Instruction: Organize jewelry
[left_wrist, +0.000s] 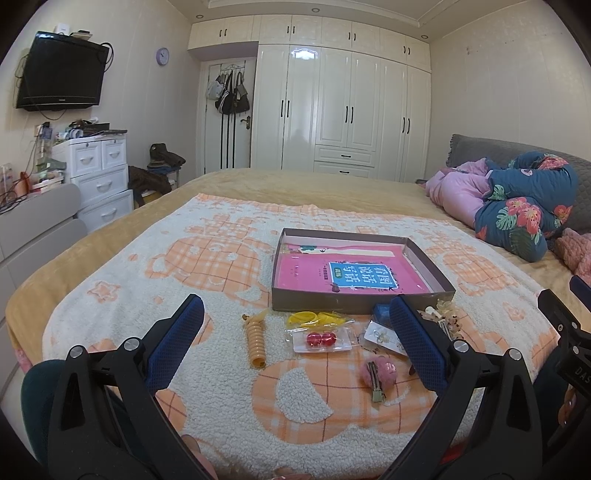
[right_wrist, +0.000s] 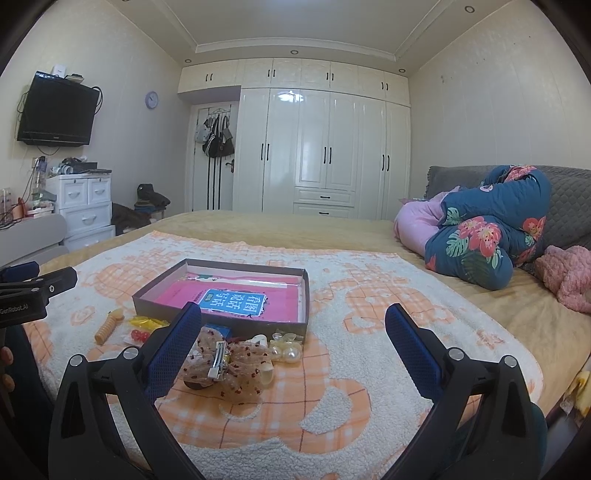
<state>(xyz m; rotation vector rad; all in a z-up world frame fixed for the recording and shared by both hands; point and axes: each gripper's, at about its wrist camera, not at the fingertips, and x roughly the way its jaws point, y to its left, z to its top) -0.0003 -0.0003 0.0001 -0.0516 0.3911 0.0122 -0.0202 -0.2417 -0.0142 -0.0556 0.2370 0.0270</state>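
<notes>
Left wrist view: the left gripper (left_wrist: 295, 321) hovers with fingers apart over the fleecy orange-checked blanket (left_wrist: 221, 387); the right gripper (right_wrist: 293, 325) gapes too, the shallow grey cardboard box (left_wrist: 354, 302) at 12 o'clock.

A pink book (left_wrist: 314, 275) lying in the shallow grey box (left_wrist: 354, 302) has a blue label with white Chinese characters reading 看图说话写话, seen upside down. The other gripper's black body at the left edge of the right wrist view carries white lettering "GenRobot.AI" (right_wrist: 14, 309). At the right edge of the left wrist view, a black gripper part shows the letters "DAS" (left_wrist: 578, 371), cut off.

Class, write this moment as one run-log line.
stage: not started | left tongs: open, empty | right tongs: open, empty | box: holds pink book only | hair clips, bow, coil tie: on blanket
</notes>
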